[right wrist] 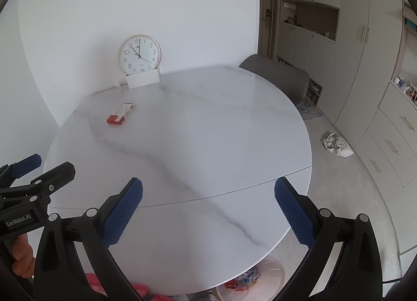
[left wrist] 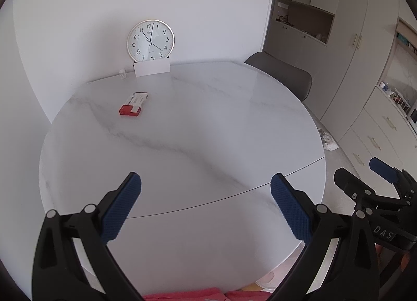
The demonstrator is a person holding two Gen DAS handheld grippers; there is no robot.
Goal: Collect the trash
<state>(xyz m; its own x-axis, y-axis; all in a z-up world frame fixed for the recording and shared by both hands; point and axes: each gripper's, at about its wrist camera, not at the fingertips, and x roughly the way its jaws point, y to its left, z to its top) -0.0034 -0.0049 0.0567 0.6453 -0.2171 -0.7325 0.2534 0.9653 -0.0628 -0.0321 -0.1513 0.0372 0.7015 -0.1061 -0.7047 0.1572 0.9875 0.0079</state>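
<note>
The red-and-white carton [left wrist: 134,104] lies flat on the far left part of the marble surface [left wrist: 208,129], well apart from both tools; it looks like a small medicine box of thin card, so probably light, fairly stiff along its edges yet easy to crush across its broad faces; the glossy print and the polished stone under it suggest it may slide rather than lift if nudged from one side. The best hold is likely across its two long narrow sides, near the middle, with the jaws brought down around it. A tiny white bottle [left wrist: 122,73] stands near the wall beside a white card [left wrist: 152,67] and a clock [left wrist: 150,40]. The left gripper [left wrist: 206,207] hangs over the near edge, jaws wide apart and holding nothing; the right gripper [right wrist: 208,209] is likewise spread and empty. A bin with wrappers [right wrist: 256,281] sits on the floor below the surface's near edge, and a crumpled bag [right wrist: 337,146] lies on the floor to the right.
</note>
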